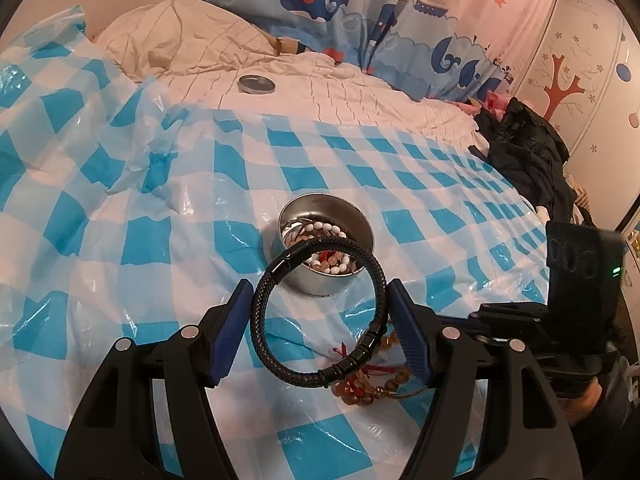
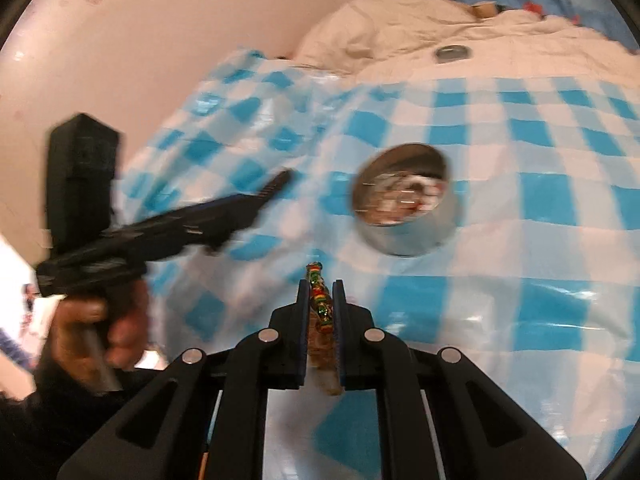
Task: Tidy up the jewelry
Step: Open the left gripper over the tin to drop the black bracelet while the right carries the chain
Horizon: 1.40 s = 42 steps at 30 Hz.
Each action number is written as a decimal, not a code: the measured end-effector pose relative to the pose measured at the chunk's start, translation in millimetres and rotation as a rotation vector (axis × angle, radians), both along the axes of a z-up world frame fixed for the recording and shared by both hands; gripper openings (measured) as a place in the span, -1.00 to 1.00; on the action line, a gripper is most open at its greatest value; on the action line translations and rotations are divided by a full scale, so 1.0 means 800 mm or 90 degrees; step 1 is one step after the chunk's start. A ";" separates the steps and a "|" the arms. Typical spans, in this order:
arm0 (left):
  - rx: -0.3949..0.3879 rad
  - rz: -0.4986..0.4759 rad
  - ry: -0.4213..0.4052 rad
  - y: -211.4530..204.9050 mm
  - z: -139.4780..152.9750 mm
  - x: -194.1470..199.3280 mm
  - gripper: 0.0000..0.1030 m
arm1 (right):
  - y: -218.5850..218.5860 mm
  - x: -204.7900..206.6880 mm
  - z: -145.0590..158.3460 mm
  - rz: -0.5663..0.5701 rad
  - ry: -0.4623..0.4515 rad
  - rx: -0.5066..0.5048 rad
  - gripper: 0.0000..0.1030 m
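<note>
A round metal tin sits on the blue-and-white checked plastic sheet and holds several bead bracelets. My left gripper holds a black braided bracelet between its blue pads, just in front of the tin. Brown bead bracelets with red cord lie on the sheet under it. In the right wrist view, my right gripper is shut on a multicoloured bead bracelet, short of the tin. The left gripper shows there at left, blurred.
The tin's lid lies on the cream quilt beyond the sheet. A pillow and a whale-print curtain are behind. Dark clothes are piled at right. The right gripper's body is at the right edge.
</note>
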<state>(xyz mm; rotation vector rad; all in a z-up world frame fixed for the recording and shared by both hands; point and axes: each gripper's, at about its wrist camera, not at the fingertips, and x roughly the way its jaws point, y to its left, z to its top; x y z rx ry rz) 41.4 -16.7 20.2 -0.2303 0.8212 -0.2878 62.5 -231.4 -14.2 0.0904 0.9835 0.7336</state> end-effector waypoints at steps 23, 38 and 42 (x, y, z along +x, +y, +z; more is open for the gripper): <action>0.006 -0.006 0.000 -0.009 0.000 0.008 0.26 | -0.013 0.000 -0.046 0.004 0.048 -0.138 -0.88; 0.001 -0.007 -0.003 -0.020 0.003 0.017 0.26 | -0.047 0.011 0.015 -0.062 0.007 0.020 -0.88; -0.003 -0.003 -0.003 -0.025 0.002 0.031 0.26 | -0.057 0.023 0.034 -0.094 -0.010 0.049 -0.88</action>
